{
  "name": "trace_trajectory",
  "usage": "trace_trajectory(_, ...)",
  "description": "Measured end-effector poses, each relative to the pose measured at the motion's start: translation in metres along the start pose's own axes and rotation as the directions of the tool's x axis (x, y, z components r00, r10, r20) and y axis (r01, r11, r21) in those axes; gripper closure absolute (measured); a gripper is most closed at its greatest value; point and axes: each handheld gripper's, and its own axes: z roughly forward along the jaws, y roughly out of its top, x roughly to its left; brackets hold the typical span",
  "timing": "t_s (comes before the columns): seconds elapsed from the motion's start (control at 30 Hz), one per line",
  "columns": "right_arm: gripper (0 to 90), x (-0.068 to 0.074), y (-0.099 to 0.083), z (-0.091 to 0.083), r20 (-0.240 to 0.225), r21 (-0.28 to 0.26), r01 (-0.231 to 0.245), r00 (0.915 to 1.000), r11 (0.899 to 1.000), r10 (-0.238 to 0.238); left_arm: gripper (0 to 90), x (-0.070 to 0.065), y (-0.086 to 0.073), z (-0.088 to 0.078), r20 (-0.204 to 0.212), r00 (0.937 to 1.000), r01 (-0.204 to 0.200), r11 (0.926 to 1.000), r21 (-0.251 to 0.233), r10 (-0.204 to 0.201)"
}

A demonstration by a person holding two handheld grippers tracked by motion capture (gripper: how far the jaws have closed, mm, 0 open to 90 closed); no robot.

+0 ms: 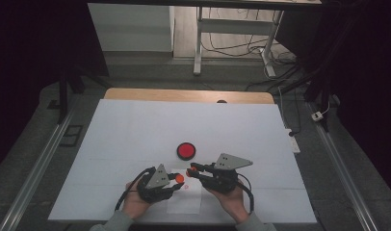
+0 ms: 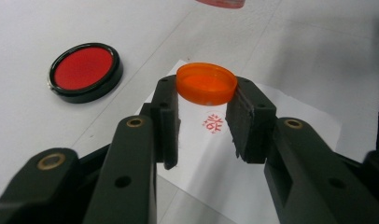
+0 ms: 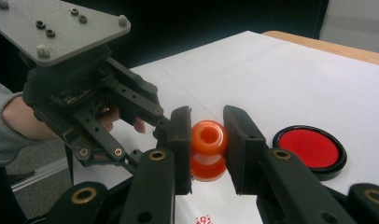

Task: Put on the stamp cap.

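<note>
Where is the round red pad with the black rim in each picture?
High view: the red ink pad lies mid-table, just beyond both grippers.
Left gripper view: the pad sits upper left, on the white table.
Right gripper view: the pad sits at right, behind the right jaw.
Shared landmark: the small red stamp mark on the paper sheet.

Left gripper (image 1: 176,179) and right gripper (image 1: 189,171) meet tip to tip, each clamped.
</note>
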Motion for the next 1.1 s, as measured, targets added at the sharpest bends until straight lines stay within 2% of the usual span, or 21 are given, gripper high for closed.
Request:
trace_trajectory(0.93, 72.3, 0.0046, -0.0040, 0.0054, -0.015, 0.021, 0.002, 0.9999, 1.000, -0.001, 64.7, -0.0029, 0.0100, 0.0093, 0.010, 0.9999, -0.012, 0.9998, -0.018, 0.012)
trace_trajectory(1.1, 72.3, 0.0049, -0.0050, 0.0066, -0.019, 0.025, 0.003, 0.9998, 1.000, -0.003, 64.7, -0.0025, 0.0102, 0.0087, 0.014, 0.9999, -0.001, 0.9996, -0.028, 0.001)
